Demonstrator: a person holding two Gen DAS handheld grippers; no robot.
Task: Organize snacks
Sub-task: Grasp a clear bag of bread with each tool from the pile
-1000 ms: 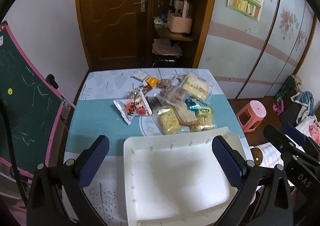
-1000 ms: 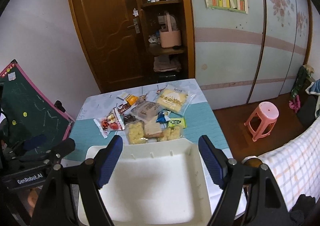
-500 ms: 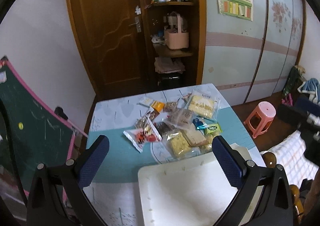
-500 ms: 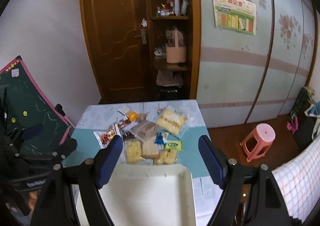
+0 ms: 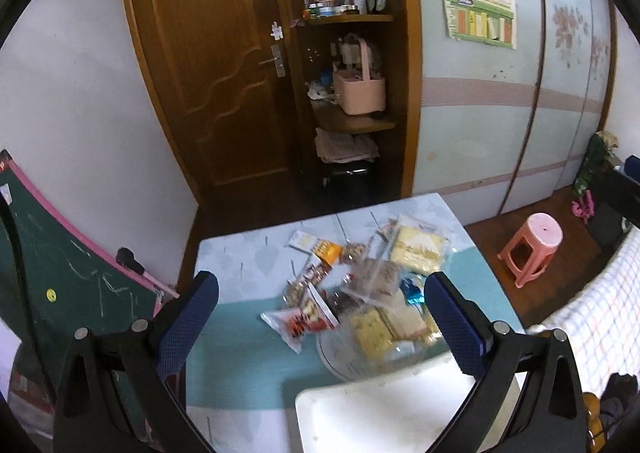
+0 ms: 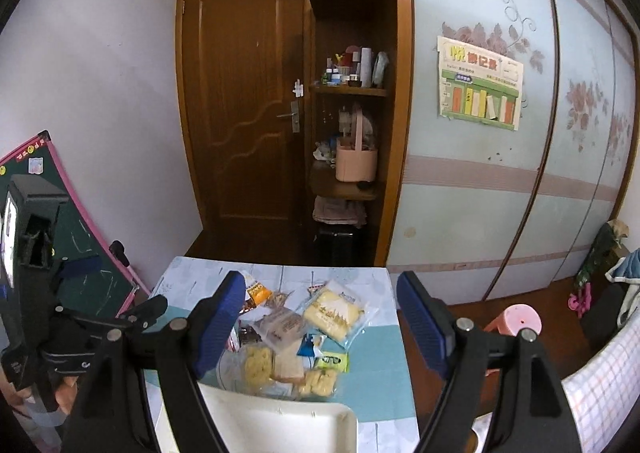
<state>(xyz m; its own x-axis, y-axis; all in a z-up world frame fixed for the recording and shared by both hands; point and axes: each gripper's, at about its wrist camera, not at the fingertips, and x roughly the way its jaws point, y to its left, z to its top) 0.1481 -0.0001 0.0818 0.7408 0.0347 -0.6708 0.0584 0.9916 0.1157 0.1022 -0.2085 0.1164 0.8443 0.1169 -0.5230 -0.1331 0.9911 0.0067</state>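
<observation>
Several snack packets (image 5: 360, 285) lie heaped in the middle of a small blue-and-white table (image 5: 240, 293); the same snack packets (image 6: 304, 337) show in the right wrist view. A white tray (image 5: 384, 413) sits at the near edge, and the tray's rim (image 6: 280, 413) shows again from the right. My left gripper (image 5: 320, 321) hangs open above the table, nothing between its blue pads. My right gripper (image 6: 320, 325) is open too, raised above the pile. A large yellow packet (image 6: 336, 313) lies at the far right of the heap. The other gripper's body (image 6: 44, 293) appears at the left.
A green chalkboard (image 5: 60, 293) leans left of the table. A pink stool (image 5: 532, 245) stands on the floor to the right, near a checked cloth (image 5: 592, 325). Behind are a wooden door (image 5: 208, 73), shelves holding a pink basket (image 5: 360, 89), and sliding wardrobe panels (image 6: 500, 173).
Both grippers have risen and tilted upward, away from the tray. The tray and snacks have slid lower in both views, and more wall and door now shows. Both stay open.
</observation>
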